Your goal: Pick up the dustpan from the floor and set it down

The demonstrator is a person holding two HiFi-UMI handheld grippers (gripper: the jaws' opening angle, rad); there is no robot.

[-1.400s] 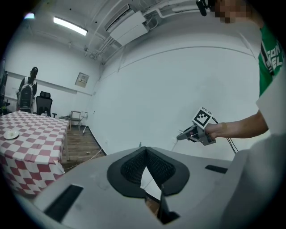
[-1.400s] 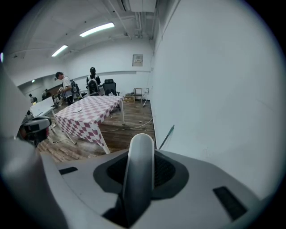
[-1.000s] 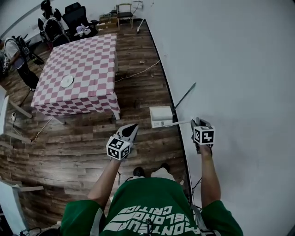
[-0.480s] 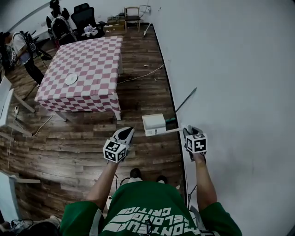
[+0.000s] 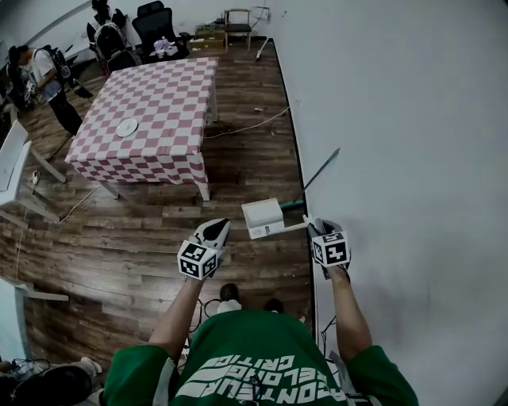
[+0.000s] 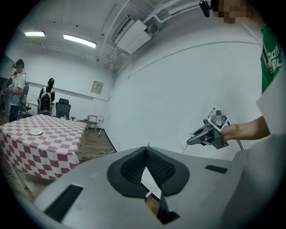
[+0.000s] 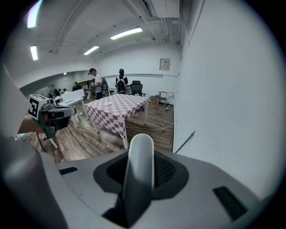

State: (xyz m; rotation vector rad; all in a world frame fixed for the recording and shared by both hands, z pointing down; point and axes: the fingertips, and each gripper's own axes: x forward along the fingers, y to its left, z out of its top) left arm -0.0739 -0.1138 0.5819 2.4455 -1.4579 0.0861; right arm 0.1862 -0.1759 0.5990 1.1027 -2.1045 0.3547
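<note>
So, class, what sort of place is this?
Probably an office or lab workroom: plank floor, a table under a checked cloth, office chairs at the far end, strip lights overhead.

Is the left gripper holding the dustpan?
No, the right gripper clamps the dustpan by its handle; the left gripper holds nothing.

The dustpan point(image 5: 263, 216) is smooth white plastic; the floor point(image 5: 119, 254) is matt, grained wood; checked cloth covers the worktop point(image 5: 159, 103).
</note>
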